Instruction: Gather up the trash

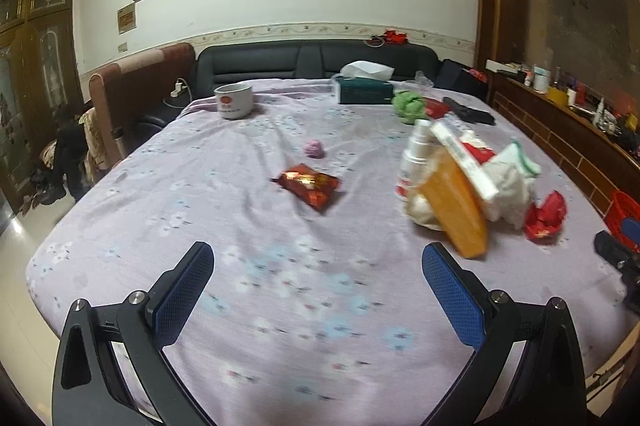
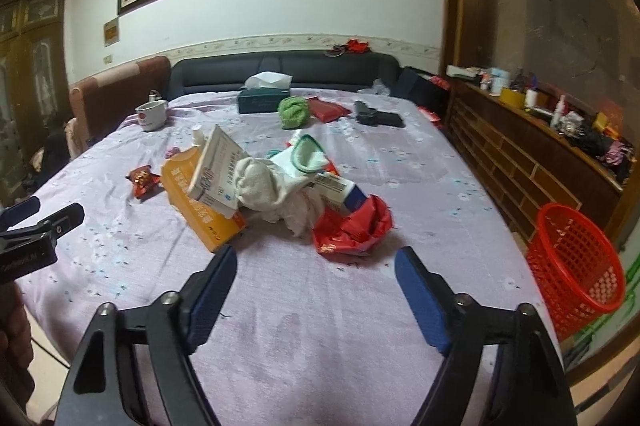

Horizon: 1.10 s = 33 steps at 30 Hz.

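While both grippers hang above the near edge of the tabletop (image 2: 320,326), nothing is held yet: the left gripper (image 1: 318,262) has its 2 blue-padded fingers spread wide over bare cloth, and the right gripper (image 2: 316,266) likewise stands spread and empty, aimed at the central heap. That wide spread looks like readiness for a bulky or crumpled item, though this is only a judgement.

The trash lies loose on a lilac, flower-printed cloth with soft wrinkles. Nearest the right gripper is a crumpled red foil wrapper (image 2: 352,226), glossy and creased, likely to spring and slip when pinched. Just behind it, touching, sits wadded white tissue (image 2: 300,214), limp and compressible, under a white sock with a green cuff (image 2: 288,166). An orange carton (image 2: 200,206) lies flat-sided and rigid, with a white medicine box (image 2: 216,166) leaning tilted on it. Well apart to the left lies a shiny dark-red snack packet (image 1: 308,186), and beyond it a small pink ball (image 1: 314,148).

A red plastic mesh basket (image 2: 576,266) stands off the right edge of the tabletop, lower than the cloth; I judge it the bin, placed within the right gripper's reach. Farther back are a white mug (image 1: 234,100), a green tissue box (image 1: 366,91) and a fuzzy green bundle (image 2: 294,111), which seem not to be trash.
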Each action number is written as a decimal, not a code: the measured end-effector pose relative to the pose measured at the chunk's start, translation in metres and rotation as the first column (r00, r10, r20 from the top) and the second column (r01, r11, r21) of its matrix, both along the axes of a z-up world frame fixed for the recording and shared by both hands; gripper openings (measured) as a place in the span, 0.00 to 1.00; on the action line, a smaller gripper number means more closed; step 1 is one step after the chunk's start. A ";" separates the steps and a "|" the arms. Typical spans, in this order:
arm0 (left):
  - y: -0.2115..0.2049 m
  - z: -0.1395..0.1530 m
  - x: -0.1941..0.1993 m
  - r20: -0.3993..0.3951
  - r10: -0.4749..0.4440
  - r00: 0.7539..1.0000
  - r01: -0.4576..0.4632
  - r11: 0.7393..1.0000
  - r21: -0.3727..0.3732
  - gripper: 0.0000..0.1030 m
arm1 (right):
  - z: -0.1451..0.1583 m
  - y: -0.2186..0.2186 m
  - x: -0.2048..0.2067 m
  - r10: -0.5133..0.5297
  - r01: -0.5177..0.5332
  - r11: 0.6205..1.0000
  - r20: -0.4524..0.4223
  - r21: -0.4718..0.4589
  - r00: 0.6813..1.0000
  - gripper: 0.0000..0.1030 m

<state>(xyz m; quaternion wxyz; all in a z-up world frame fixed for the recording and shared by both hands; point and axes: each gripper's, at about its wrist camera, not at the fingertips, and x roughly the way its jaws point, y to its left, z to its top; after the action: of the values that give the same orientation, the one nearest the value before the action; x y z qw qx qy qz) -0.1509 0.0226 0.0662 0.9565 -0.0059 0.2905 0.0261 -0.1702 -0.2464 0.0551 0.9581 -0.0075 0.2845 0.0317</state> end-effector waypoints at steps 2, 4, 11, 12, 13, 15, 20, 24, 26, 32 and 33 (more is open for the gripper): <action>0.014 -0.001 0.007 -0.019 0.005 1.000 -0.005 1.000 -0.020 1.00 | 0.002 0.002 0.008 0.047 -0.046 0.998 -0.021 0.039 0.999 0.72; 0.026 -0.002 0.015 -0.038 0.002 0.999 -0.004 0.999 -0.048 1.00 | 0.003 0.008 0.018 0.100 -0.097 0.993 -0.045 0.074 0.994 0.67; 0.054 -0.004 0.077 -0.140 -0.066 0.988 0.040 0.983 -0.180 0.96 | 0.007 0.020 0.050 0.183 -0.158 0.970 -0.126 0.188 0.975 0.60; 0.060 -0.005 0.092 -0.166 -0.058 0.984 0.024 0.979 -0.201 0.86 | 0.007 0.020 0.052 0.182 -0.156 0.969 -0.125 0.194 0.975 0.60; 0.062 -0.006 0.100 -0.184 -0.048 0.982 0.009 0.978 -0.209 0.81 | 0.008 0.021 0.053 0.180 -0.154 0.969 -0.122 0.194 0.976 0.60; 0.063 -0.010 0.127 -0.227 -0.066 0.972 0.012 0.972 -0.233 0.79 | 0.008 0.022 0.053 0.176 -0.151 0.970 -0.119 0.192 0.977 0.60; 0.057 -0.032 0.178 -0.339 -0.042 0.940 -0.053 0.962 -0.267 0.77 | 0.010 -0.001 0.062 0.138 -0.104 0.967 -0.133 0.231 0.982 0.60; 0.041 -0.042 0.201 -0.363 -0.031 0.931 -0.050 0.976 -0.213 0.69 | 0.014 -0.032 0.071 0.090 -0.045 0.956 -0.146 0.289 0.985 0.60; 0.030 -0.053 0.210 -0.389 -0.049 0.920 -0.028 0.981 -0.190 0.59 | 0.014 -0.046 0.078 0.081 -0.026 0.945 -0.157 0.326 0.984 0.60; 0.025 -0.055 0.204 -0.334 -0.034 0.942 -0.006 0.993 -0.115 0.33 | 0.006 -0.069 0.101 0.059 0.024 0.925 -0.206 0.380 0.977 0.60; 0.028 -0.054 0.201 -0.333 -0.049 0.942 0.002 0.990 -0.138 0.32 | 0.002 -0.071 0.105 0.048 0.037 0.929 -0.221 0.369 0.974 0.60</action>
<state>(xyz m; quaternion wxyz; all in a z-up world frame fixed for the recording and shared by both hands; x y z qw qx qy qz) 0.0500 0.0511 0.0118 0.8906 -0.0626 0.4505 -0.0056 -0.0654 -0.3178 0.0570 0.9036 0.1765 0.3803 0.0882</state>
